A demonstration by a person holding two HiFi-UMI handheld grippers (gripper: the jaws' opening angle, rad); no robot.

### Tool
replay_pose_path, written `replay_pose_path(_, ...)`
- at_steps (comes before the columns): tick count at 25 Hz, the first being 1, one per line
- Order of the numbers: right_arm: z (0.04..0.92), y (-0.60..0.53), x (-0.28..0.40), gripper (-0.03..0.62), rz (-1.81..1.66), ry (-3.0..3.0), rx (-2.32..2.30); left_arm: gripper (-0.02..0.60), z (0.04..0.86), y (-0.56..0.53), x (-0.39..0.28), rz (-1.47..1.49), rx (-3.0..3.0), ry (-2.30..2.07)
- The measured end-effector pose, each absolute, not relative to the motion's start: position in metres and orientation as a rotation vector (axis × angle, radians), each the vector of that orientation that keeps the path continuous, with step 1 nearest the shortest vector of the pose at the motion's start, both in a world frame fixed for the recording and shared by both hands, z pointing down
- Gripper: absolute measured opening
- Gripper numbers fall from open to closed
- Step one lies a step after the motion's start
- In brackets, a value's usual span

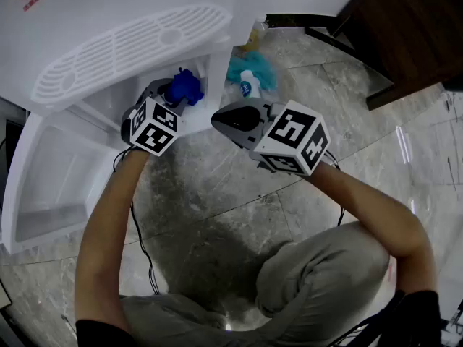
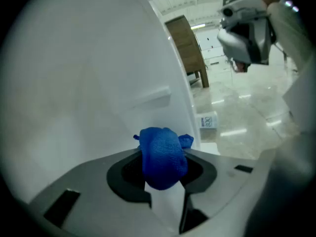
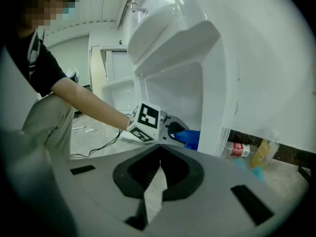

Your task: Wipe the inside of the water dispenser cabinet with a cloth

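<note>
Lower centre, the left gripper pinches the cloth, seemingly soft and light, mid-bunch; the right gripper sits closed, empty.

cabinet mouth open | tray overhangs | bottles crowd right floor

A grey, marble-patterned tile floor carries the open white water dispenser cabinet at the left and dark wooden furniture at the upper right. Between them, a small white-capped bottle and a teal cloth sit on the tiles. A black cable trails across the nearer floor.
</note>
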State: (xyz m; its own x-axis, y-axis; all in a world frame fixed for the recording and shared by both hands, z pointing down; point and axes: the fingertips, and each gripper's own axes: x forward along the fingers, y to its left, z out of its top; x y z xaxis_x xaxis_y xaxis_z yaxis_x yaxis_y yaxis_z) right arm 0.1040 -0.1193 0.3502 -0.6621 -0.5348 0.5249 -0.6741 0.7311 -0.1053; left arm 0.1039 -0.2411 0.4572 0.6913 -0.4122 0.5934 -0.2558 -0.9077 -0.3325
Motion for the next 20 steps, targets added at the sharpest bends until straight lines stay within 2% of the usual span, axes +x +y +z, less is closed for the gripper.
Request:
replay_pose_path(9, 0.346, -0.109, 0.125, -0.002, 0.484, -2.55, 0.923, 0.133, 0.49, -0.288, 0.119, -1.04, -2.667, 0.697)
replay_pose_path(20, 0.337, -0.084, 0.153, -0.002, 0.522, -2.552, 0.977, 0.133, 0.488, -0.34, 0.121, -1.022, -2.624, 0.887)
